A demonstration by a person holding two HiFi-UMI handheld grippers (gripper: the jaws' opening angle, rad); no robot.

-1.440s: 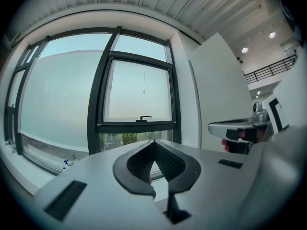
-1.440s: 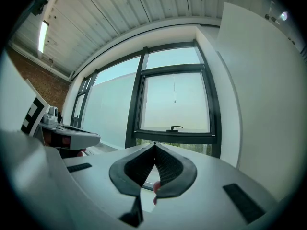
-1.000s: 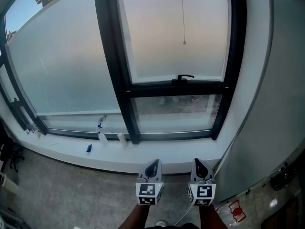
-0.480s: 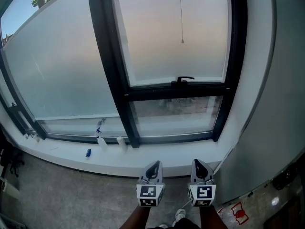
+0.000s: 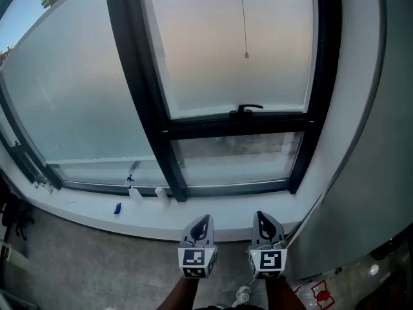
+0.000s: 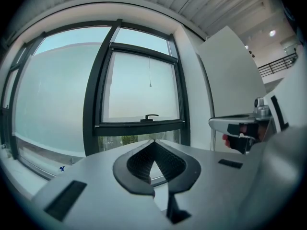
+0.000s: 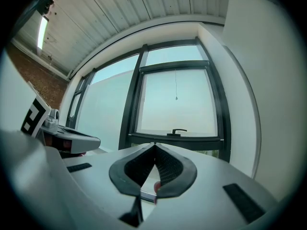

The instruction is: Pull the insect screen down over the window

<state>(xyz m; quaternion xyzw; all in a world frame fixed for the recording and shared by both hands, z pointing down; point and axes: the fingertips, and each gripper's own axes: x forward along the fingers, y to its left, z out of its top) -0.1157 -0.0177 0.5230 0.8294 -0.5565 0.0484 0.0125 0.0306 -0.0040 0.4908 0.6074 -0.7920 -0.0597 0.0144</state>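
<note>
While both point level toward the window [image 5: 232,50], the left gripper [image 5: 204,219] and the right gripper [image 5: 261,216] have their jaws fully closed. The pad tips touch and nothing is held between them. The two grippers sit side by side, apart from each other, at the bottom of the head view. They are above the floor [image 5: 77,263] and just short of the sill [image 5: 161,215].

Each gripper view is centred on the opening sash, a dark-framed pane with a handle [image 5: 246,108] on its lower rail. A thin cord [image 5: 243,18] hangs from the top of that sash down the middle of the pane. Its end bead lies well above the handle. The screen itself cannot be made out in any view.

A larger pane lies to the left of the sash and a narrow one below it. A small blue object [image 5: 118,208] rests on the sill at left. A white wall [image 5: 381,141] stands to the right.
</note>
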